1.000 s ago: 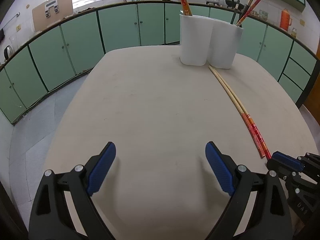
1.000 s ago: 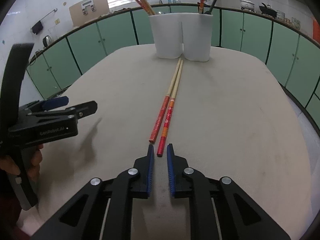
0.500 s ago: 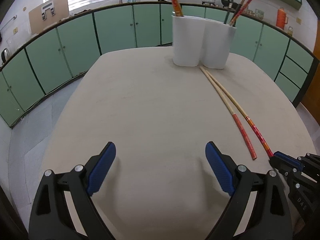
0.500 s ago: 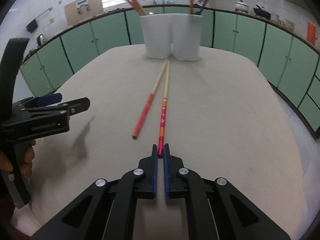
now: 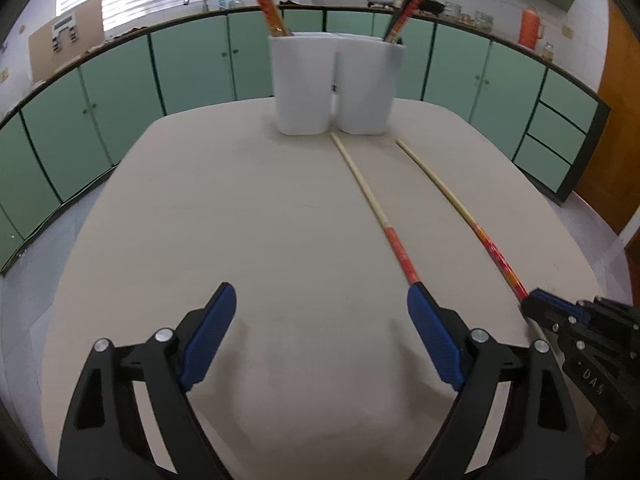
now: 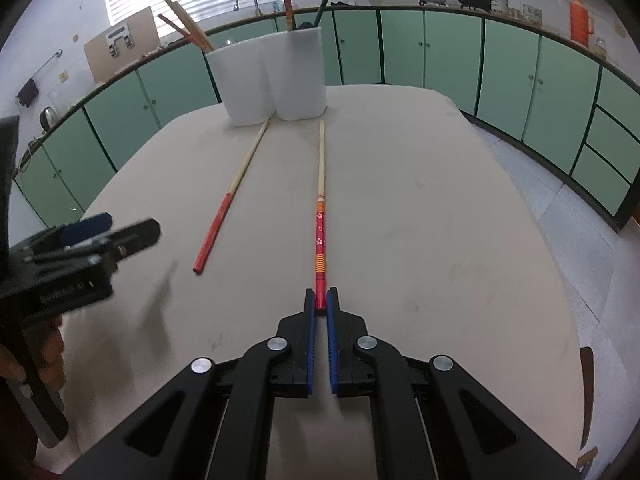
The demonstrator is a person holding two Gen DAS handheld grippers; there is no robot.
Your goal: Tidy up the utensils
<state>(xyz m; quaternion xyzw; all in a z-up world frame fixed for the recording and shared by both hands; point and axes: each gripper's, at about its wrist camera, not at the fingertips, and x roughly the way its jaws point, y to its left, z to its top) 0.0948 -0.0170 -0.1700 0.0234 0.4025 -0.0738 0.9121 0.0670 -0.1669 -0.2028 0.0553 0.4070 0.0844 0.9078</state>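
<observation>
Two long chopsticks with red handles lie on the beige table [image 5: 240,216], pointing at a white two-compartment holder [image 5: 332,88] [image 6: 272,80] that has several chopsticks standing in it. My right gripper [image 6: 320,294] [image 5: 536,300] is shut on the red end of the right chopstick [image 6: 320,232] [image 5: 452,196]. The left chopstick [image 5: 368,192] [image 6: 236,184] lies loose, and its red end meets the tip of my left gripper's right finger. My left gripper [image 5: 321,290] [image 6: 116,230] is wide with its jaws closing, and only bare table lies between them.
Green cabinets ring the room beyond the table's rounded edges. Tiled floor shows past the right edge [image 6: 592,264]. A hand [image 6: 52,340] holds the left gripper at the left of the right wrist view.
My right gripper shut on the right chopstick's red end and swung it away from the other one. My left gripper shifted until its right finger reached the loose chopstick's end.
</observation>
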